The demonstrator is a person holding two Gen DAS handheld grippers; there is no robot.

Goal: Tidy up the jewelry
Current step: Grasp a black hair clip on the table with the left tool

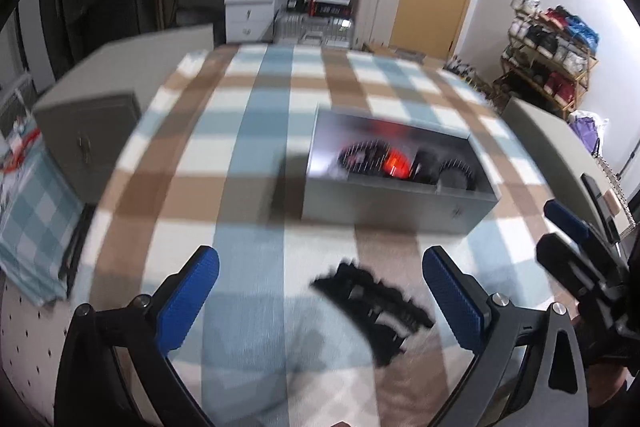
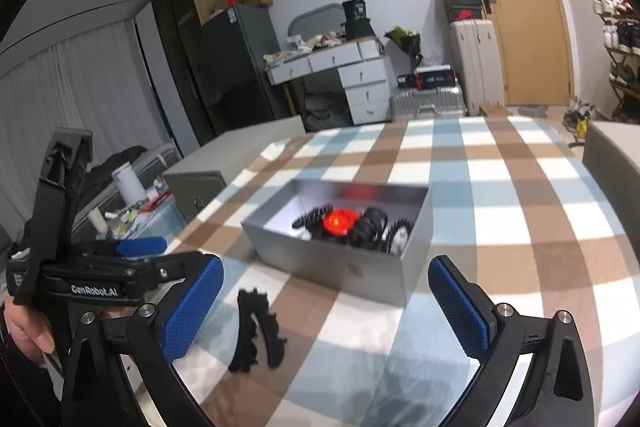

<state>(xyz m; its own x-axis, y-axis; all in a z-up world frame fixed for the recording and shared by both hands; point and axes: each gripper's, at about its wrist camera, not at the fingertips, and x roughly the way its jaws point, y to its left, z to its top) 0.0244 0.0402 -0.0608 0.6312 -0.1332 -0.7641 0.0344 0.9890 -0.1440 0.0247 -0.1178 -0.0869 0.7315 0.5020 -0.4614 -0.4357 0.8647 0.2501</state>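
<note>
In front of you the box (image 2: 340, 267) looks like grey metal with a soft, brushed shine inside. The checked tablecloth (image 1: 260, 147) is matt woven cloth. Your left gripper (image 1: 320, 297) and right gripper (image 2: 326, 311) have black matt plastic arms, and the blue pads (image 2: 460, 311) are rough, dotted rubber. The black toothed piece (image 2: 258, 331) in the lower middle looks like matt plastic.

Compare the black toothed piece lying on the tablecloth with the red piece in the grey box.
The black toothed piece lies outside on the checked tablecloth; the red piece sits inside the grey box. The black one lies alone, the red one among other dark pieces. Neither is held by a tool.
</note>
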